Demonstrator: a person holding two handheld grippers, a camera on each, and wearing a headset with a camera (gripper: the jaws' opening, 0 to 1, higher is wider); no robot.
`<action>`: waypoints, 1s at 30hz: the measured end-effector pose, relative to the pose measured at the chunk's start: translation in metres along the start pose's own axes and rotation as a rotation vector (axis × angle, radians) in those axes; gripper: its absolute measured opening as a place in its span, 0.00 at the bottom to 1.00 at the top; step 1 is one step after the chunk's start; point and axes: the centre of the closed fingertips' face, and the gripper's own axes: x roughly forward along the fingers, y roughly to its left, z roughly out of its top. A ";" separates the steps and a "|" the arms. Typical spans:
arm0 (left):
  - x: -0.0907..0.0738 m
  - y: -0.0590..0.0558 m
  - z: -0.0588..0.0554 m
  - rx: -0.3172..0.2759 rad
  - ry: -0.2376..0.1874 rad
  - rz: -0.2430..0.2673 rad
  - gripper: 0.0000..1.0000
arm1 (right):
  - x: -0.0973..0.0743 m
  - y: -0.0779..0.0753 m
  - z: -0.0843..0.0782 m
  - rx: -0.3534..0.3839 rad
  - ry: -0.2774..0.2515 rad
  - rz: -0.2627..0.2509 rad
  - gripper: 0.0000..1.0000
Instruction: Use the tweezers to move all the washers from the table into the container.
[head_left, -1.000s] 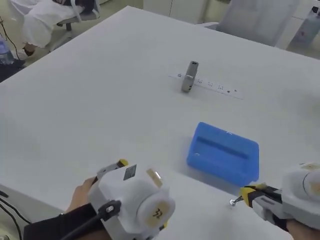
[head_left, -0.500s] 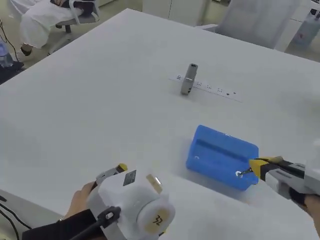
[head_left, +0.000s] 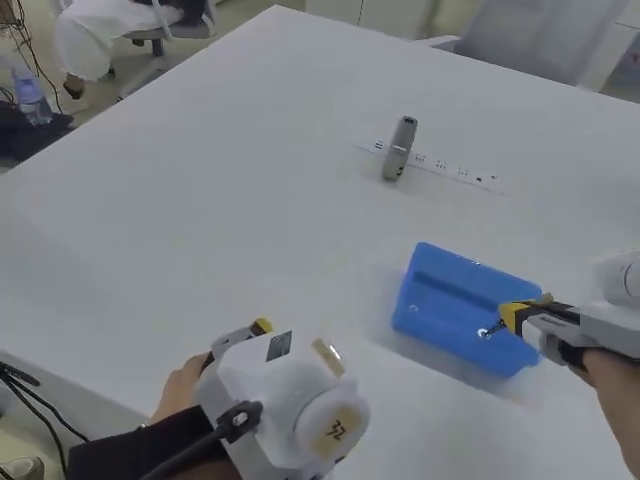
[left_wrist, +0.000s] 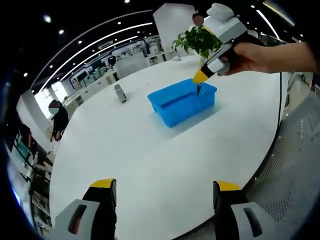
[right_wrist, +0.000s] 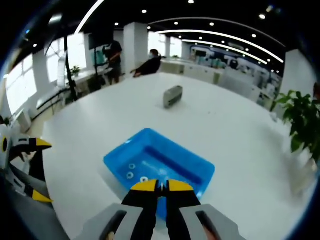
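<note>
White and wide, the table (head_left: 200, 220) is carrying the blue container (head_left: 440, 290) near its close edge. In the right gripper view three small washers (right_wrist: 131, 166) are lying loose toward the left of the container's floor, close together and apart from the walls. Over the container's right end the right gripper (head_left: 512, 317) is hanging with its jaws pressed together on the tweezers (head_left: 489, 329), a thin dark tool whose tip is pointing down into the container. Whether that tip is pinching a washer is too small to tell, and in the right gripper view the tool is barely showing as a dark line between the yellow tips. The person's right hand (left_wrist: 247, 55) is gripping the handle, with the forearm running out of the left gripper view. Nearer the person, the left gripper (left_wrist: 165, 185) is hovering over bare table with its jaws wide apart and holding nothing; in the head view its white body is covering most of the left hand (head_left: 178, 385). Farther back a small grey block (head_left: 400, 148) is standing upright, well apart from the container, beside a row of tiny dark specks (head_left: 445, 168) too small to make out. Beyond the table's far corner a seated person (head_left: 100, 35) in white is being cut off by the frame, and a leafy plant (left_wrist: 197, 40) is rising behind the right gripper.
</note>
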 end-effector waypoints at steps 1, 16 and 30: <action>0.000 0.000 0.000 0.003 0.002 0.001 0.80 | 0.001 0.001 -0.001 -0.002 0.006 0.002 0.02; 0.000 0.000 0.000 0.012 0.005 0.000 0.80 | 0.010 0.001 -0.012 0.011 0.046 0.025 0.03; 0.000 0.000 0.001 0.016 -0.003 0.001 0.80 | -0.040 0.007 0.022 -0.027 -0.048 0.027 0.02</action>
